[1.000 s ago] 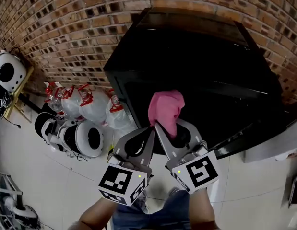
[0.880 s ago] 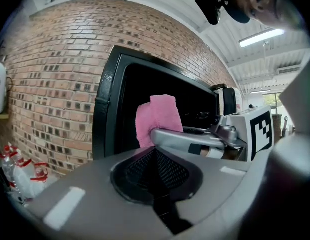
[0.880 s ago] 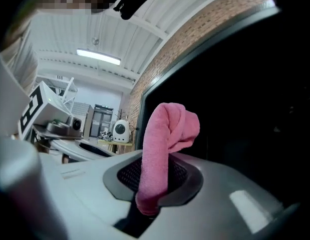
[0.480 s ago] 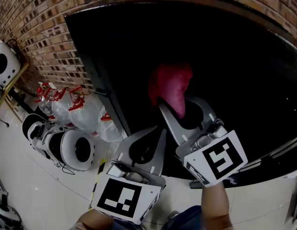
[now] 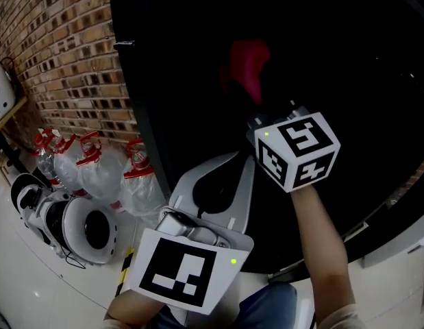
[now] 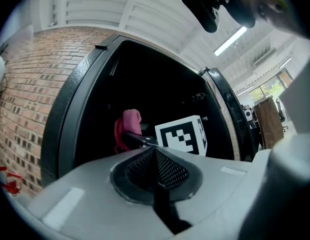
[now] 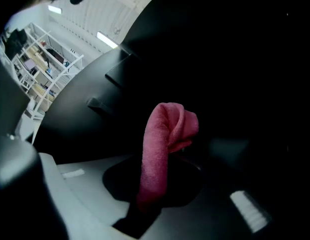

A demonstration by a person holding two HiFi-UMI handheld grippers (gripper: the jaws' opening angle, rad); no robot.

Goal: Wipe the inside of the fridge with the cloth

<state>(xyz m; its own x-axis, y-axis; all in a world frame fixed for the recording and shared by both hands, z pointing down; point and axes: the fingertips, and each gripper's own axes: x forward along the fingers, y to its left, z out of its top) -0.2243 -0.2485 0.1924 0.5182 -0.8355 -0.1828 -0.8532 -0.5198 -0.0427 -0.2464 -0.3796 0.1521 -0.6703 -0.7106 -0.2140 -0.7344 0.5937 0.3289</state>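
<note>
The black fridge (image 5: 348, 60) stands open, and its inside is very dark. A pink cloth (image 5: 244, 66) hangs in that dark space, pinched in my right gripper (image 5: 257, 107), whose marker cube (image 5: 298, 151) faces the head camera. In the right gripper view the cloth (image 7: 164, 144) stands up from between the shut jaws of the right gripper (image 7: 147, 196). Whether it touches a fridge surface is hidden by the dark. My left gripper (image 5: 244, 160) is lower, near the fridge's front edge, shut and holding nothing. The left gripper view shows the left gripper (image 6: 156, 153), the cloth (image 6: 128, 126) and the fridge opening (image 6: 160, 84).
A brick wall (image 5: 54, 53) runs along the left of the fridge. Plastic-wrapped bottles with red tops (image 5: 85, 163) and a round white machine (image 5: 78, 228) sit on the pale floor (image 5: 33, 286) at the lower left. A person's forearm (image 5: 325, 245) reaches up from below.
The right gripper has carried the pink cloth forward and deeper into the dark fridge. The view has closed in on the fridge. The left gripper stays low and shut.
</note>
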